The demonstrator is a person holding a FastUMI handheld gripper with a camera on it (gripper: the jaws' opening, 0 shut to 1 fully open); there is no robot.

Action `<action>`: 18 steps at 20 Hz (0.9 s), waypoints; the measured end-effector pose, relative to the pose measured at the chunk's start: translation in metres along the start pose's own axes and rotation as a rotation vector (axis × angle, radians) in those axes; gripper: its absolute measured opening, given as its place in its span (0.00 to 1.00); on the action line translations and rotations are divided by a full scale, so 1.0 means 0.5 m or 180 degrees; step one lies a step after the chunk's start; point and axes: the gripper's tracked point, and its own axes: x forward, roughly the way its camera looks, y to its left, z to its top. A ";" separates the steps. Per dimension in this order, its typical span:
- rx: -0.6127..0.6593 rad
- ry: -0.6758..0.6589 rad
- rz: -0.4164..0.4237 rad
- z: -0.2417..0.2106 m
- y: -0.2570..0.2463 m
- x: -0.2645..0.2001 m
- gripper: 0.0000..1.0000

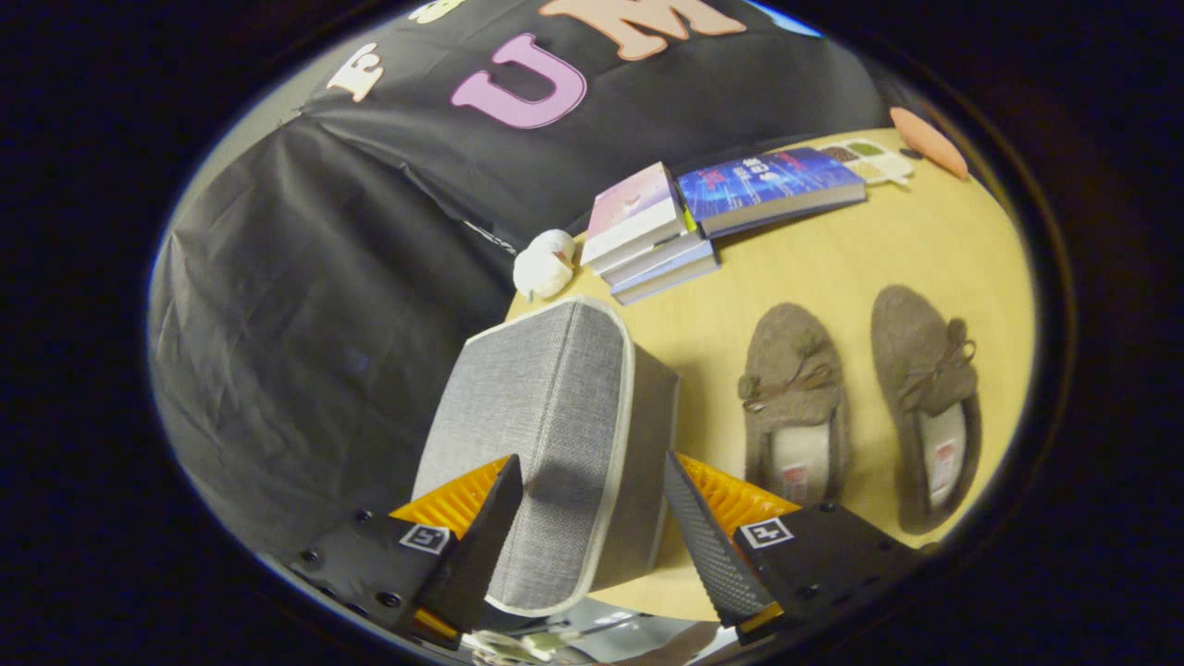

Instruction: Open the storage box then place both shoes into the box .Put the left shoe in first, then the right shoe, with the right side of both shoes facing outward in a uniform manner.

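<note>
Down low, the gripper (592, 481) fingers stand spread either side of the grey storage box (546, 416) lid edge, shoes (795, 407) well apart

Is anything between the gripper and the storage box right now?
Nothing visible. The gripper is open, and the grey storage box sits directly between its fingers, lid closed. The two shoes lie off to the side on the table.

Light yellow wooden table (823, 268): grey fabric storage box (546, 435) at 9 o'clock, two brown suede moccasin shoes (795, 407) (930, 398) at 3, stacked books (652, 236) at 12, white plush toy (544, 264) at 11.

Gripper (592, 518) fingers spread around box corner, not pressing.
</note>
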 end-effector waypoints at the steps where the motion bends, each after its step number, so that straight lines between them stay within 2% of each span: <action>1: 0.0118 0.0026 0.0058 -0.005 0.001 0.006 0.98; 6: 0.0780 0.0080 0.0345 -0.021 0.005 0.020 1.00; 9: 0.1018 0.0181 0.0539 -0.042 0.019 0.025 1.00; 13: 0.1134 0.0335 0.0731 -0.072 0.054 0.013 0.85; 18: 0.1161 0.0450 0.0709 -0.082 0.057 -0.005 0.66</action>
